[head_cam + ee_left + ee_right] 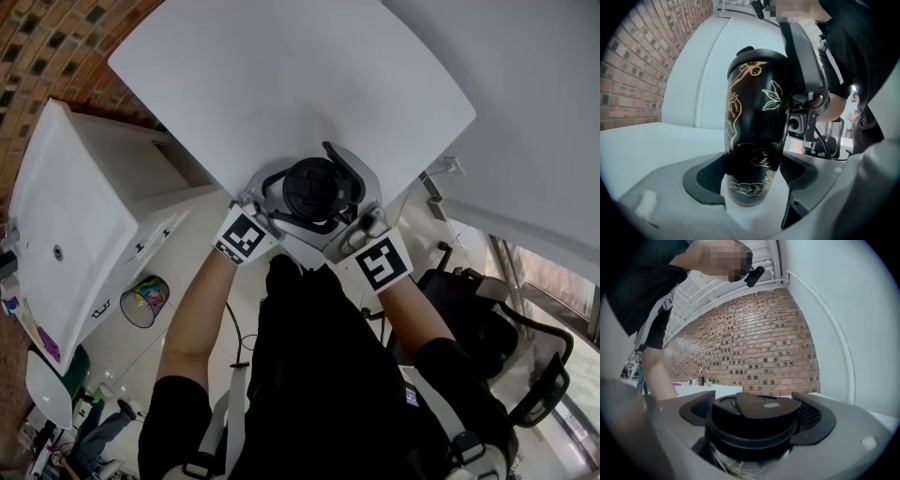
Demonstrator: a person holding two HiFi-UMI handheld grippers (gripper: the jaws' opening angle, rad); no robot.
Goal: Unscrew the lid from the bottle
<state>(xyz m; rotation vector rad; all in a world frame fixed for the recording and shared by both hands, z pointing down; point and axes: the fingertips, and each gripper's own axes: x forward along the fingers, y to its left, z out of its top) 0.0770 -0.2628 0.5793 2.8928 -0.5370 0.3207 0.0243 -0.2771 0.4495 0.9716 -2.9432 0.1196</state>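
**At the table's near edge: both grippers on the bottle, lid not yet off**

Near the front edge of the white table (281, 84), close to the person's body, a black bottle (754, 117) with gold leaf drawings stands upright on its base. The left gripper (751, 174) has its jaws pressed against the lower part of the bottle, one dark pad on each side. That reads as a firm hold meant to keep the body from turning. The right gripper (757, 422) comes in higher, from the opposite side. Its jaws are closed on the black lid (754, 404), with the pads touching the lid's rim on both sides.

From the head view the two grippers meet around the bottle, and the round lid top shows between them.

As for progress, the set-up part looks done: the bottle is braced low and the lid is gripped high. The lid sits flat on the bottle's neck, with no gap visible under its rim in either gripper view. Whether it has been loosened at all cannot be told from here. What seems left is the main work. The right gripper must twist the lid while the left one resists, probably over several turns with fresh grips. Then the lid has to be lifted clear.
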